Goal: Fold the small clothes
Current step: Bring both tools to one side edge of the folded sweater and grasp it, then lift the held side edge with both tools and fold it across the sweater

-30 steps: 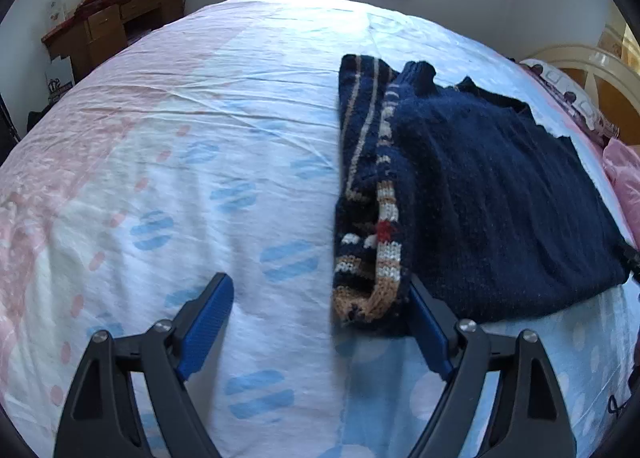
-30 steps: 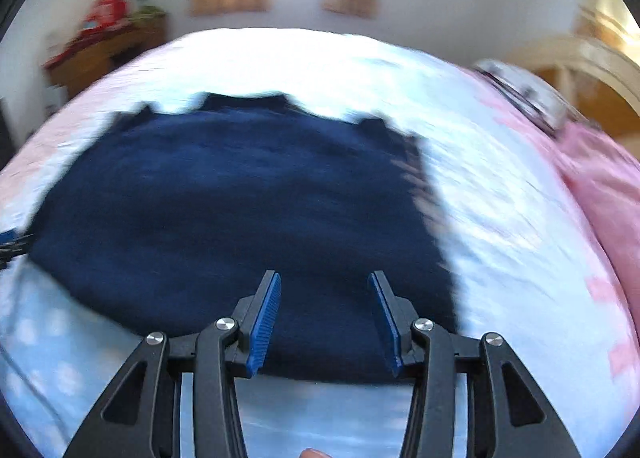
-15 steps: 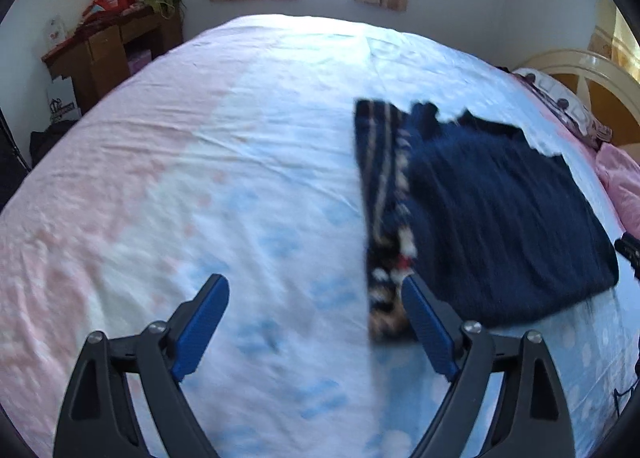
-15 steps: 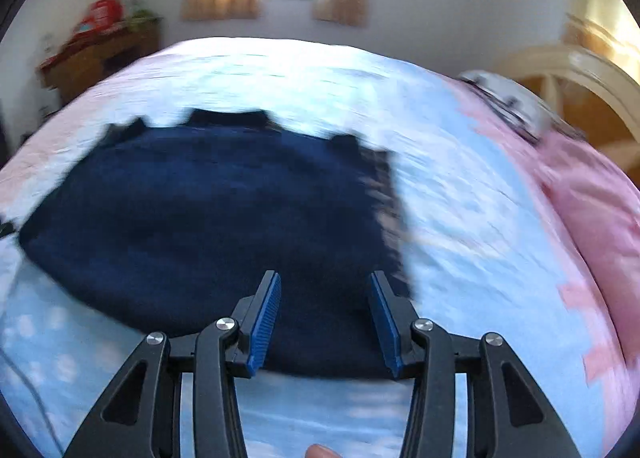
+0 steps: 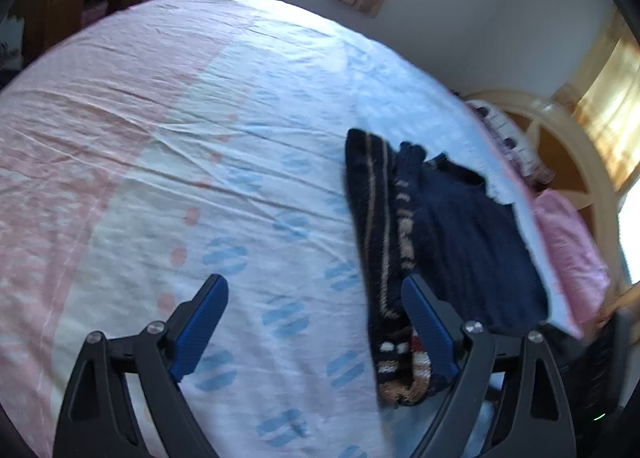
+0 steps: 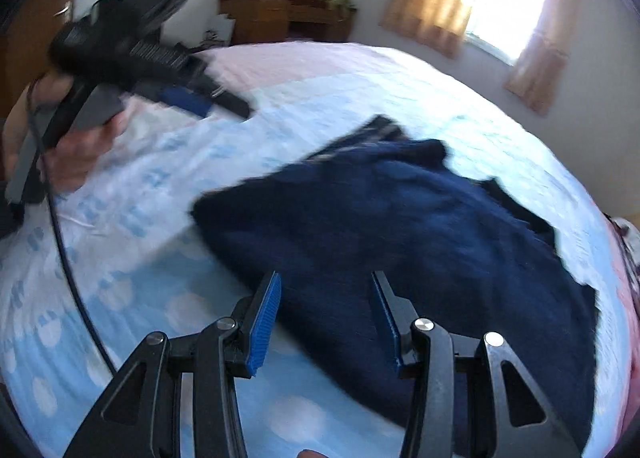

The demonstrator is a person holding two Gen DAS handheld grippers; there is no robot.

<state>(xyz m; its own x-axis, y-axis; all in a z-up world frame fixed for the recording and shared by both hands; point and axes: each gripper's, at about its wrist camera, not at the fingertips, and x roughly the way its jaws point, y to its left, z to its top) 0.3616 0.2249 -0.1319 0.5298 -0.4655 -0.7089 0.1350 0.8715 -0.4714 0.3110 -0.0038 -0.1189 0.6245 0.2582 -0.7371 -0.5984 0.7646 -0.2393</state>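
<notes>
A navy knit sweater (image 5: 472, 242) lies flat on the bed, one striped sleeve (image 5: 380, 258) folded along its left side, cuff nearest me. In the right wrist view the sweater (image 6: 400, 242) fills the middle. My left gripper (image 5: 316, 318) is open and empty above the sheet, its right finger by the sleeve cuff. My right gripper (image 6: 326, 312) is open and empty, raised over the sweater's near edge. The left gripper (image 6: 188, 98) also shows in the right wrist view, held in a hand at upper left.
The bed sheet (image 5: 180, 162) is pink and blue with dots. A pink pillow (image 5: 572, 250) and a wooden headboard (image 5: 576, 138) lie at the right. A wooden cabinet (image 6: 288, 22) stands by the far wall. A cable (image 6: 68, 270) hangs from the left gripper.
Both grippers have pulled back and lifted from the sweater. The right view has swung left, bringing the left gripper and hand into sight. The sweater has not moved.
</notes>
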